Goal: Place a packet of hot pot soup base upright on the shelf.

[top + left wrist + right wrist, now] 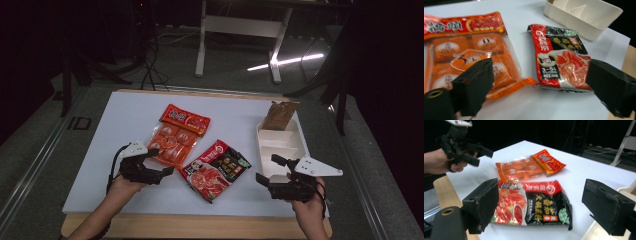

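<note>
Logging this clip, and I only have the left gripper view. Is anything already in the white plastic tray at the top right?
Observer: Yes. The high view shows a brown crinkled pouch standing in the far end of the white plastic divided tray. The nearer compartments look empty.
Operator: Where is the right gripper?
Observer: The right gripper is by the tray's near end, with its jaws open and holding nothing.
Operator: What is it facing?
Observer: Its own view looks along the jaws at the glossy red-and-black food packet. Farther off is the left gripper, also open, near the orange clear-windowed packet.
</note>
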`<act>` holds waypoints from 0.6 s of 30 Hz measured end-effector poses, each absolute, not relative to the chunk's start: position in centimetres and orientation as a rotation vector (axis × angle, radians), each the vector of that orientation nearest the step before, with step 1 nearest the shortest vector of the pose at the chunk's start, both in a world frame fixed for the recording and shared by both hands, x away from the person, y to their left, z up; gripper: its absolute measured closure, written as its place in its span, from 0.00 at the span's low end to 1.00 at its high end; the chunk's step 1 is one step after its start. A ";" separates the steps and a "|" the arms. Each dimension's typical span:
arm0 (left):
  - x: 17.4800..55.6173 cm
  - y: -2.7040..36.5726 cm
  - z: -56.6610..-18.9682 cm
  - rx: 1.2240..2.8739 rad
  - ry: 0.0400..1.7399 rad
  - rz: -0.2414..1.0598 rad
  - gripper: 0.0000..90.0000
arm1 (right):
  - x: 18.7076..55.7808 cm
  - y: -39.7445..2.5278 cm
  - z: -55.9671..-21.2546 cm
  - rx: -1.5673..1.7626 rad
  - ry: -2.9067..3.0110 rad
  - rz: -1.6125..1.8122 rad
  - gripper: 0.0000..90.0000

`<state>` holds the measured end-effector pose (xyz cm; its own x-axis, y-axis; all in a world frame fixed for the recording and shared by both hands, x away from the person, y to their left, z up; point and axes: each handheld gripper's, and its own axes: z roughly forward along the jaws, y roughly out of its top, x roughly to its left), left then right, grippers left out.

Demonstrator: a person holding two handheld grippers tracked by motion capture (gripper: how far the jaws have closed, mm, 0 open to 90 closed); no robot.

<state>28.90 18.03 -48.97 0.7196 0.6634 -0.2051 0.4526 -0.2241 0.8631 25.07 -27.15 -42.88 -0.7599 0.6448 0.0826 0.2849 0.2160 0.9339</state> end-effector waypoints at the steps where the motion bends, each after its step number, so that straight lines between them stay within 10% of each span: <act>1: 29.0 18.0 -49.0 1.872 0.863 0.254 0.13 | 24.9 -27.2 -43.1 0.874 2.175 1.556 0.16; 8: 29.8 17.2 -49.1 1.942 0.850 0.270 0.28 | 24.5 -27.7 -43.4 0.896 2.169 1.575 0.16; 18: 32.3 14.8 -49.8 2.063 0.874 0.308 0.89 | 24.6 -27.8 -43.7 0.854 2.162 1.587 0.16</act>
